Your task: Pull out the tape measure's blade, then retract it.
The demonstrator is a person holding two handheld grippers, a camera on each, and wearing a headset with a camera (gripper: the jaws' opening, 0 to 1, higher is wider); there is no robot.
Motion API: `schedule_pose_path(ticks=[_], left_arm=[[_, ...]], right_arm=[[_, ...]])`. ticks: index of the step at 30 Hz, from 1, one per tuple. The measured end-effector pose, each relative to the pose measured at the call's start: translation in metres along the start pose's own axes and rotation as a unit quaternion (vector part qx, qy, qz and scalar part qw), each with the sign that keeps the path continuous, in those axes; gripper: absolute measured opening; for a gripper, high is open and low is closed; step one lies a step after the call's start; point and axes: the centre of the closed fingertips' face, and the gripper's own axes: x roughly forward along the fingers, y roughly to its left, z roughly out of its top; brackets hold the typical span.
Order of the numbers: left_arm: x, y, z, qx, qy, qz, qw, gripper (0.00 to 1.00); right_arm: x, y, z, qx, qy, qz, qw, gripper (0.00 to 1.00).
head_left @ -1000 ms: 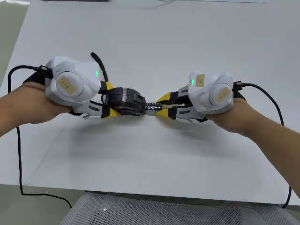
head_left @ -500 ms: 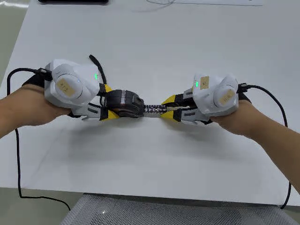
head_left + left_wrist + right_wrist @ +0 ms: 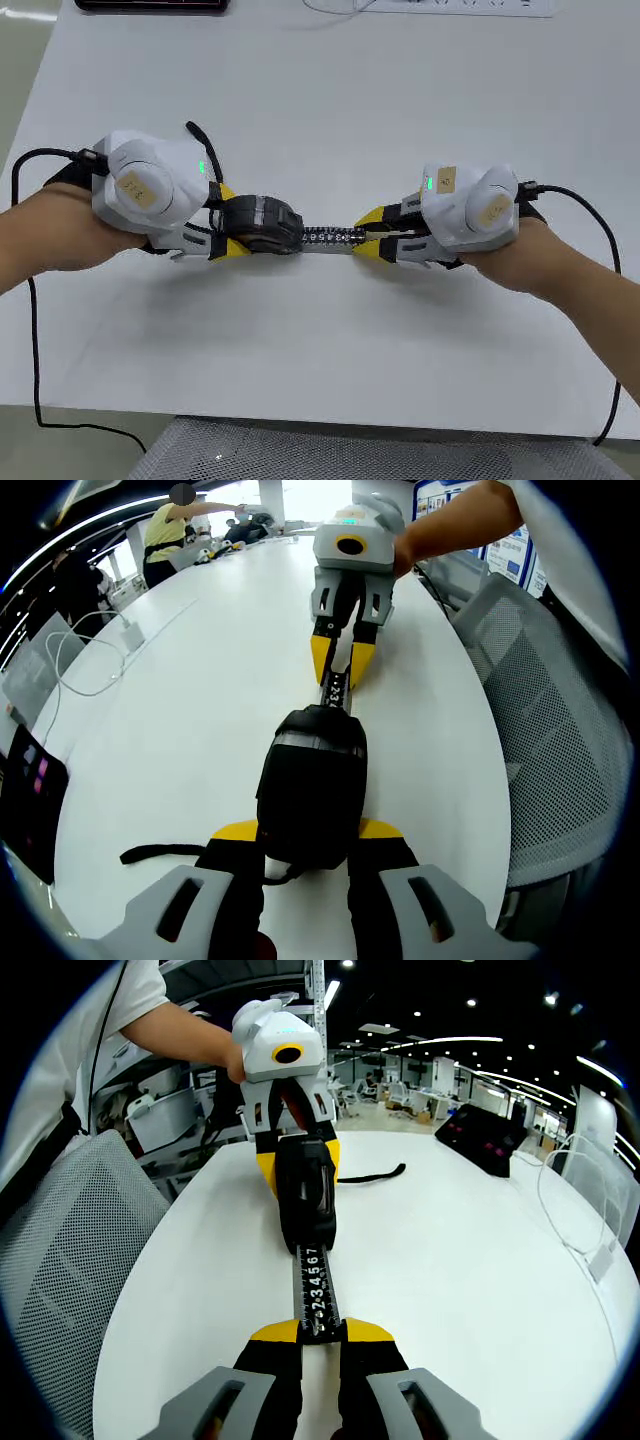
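Black tape measure (image 3: pixel 262 224), central on the table (image 3: pixel 300 100), is clamped in the left gripper (image 3: pixel 228 220); the right gripper (image 3: pixel 368 233) pinches its short exposed blade (image 3: pixel 333 237). Pull straight rightward, level and steady, avoiding a kink.

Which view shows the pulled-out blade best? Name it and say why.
The right gripper view: the blade runs straight up from the right tongs, and its numerals are readable. The head view shows it as a short sideways strip. The left gripper view shows it small and far off, beyond the case.
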Motion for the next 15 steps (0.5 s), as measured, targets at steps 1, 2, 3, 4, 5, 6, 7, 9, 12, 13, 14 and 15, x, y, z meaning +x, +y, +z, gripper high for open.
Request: schedule_pose_path(ticks=[1,2,3,4,5,6,7,9,12,13,14,15], left_arm=[[0.000,0.000,0.000,0.000,0.000,0.000,1.0000,0.27],[0.000,0.000,0.000,0.000,0.000,0.000,1.0000,0.27],[0.000,0.000,0.000,0.000,0.000,0.000,1.0000,0.27],[0.000,0.000,0.000,0.000,0.000,0.000,1.0000,0.27],[0.000,0.000,0.000,-0.001,0.000,0.000,1.0000,0.27],[0.000,0.000,0.000,-0.001,0.000,0.000,1.0000,0.27],[0.000,0.000,0.000,0.000,0.000,0.000,1.0000,0.27],[0.000,0.000,0.000,-0.001,0.000,0.001,1.0000,0.27],[0.000,0.000,0.000,0.000,0.000,0.001,1.0000,0.27],[0.000,0.000,0.000,0.000,0.001,0.001,1.0000,0.27],[0.000,0.000,0.000,0.000,0.001,0.000,1.0000,0.27],[0.000,0.000,0.000,0.000,0.001,0.000,1.0000,0.27]], right_arm=[[-0.001,0.000,0.000,0.000,0.001,0.000,1.0000,0.09],[-0.002,0.000,-0.001,0.000,0.002,-0.001,1.0000,0.09],[-0.002,0.000,-0.001,0.001,0.003,-0.002,1.0000,0.09],[-0.003,0.000,-0.002,0.001,0.004,-0.003,1.0000,0.09],[-0.004,0.000,-0.003,0.001,0.004,-0.003,1.0000,0.09],[-0.005,-0.001,-0.004,0.002,0.005,-0.003,1.0000,0.09],[-0.006,-0.001,-0.005,0.001,0.006,-0.004,1.0000,0.09],[-0.007,-0.001,-0.006,0.003,0.007,-0.005,1.0000,0.09],[-0.009,-0.002,-0.007,0.003,0.009,-0.007,0.9999,0.09],[-0.010,-0.002,-0.008,0.003,0.009,-0.007,0.9999,0.09],[-0.011,-0.002,-0.009,0.003,0.010,-0.007,0.9999,0.09],[-0.012,-0.003,-0.010,0.004,0.011,-0.008,0.9999,0.09]])
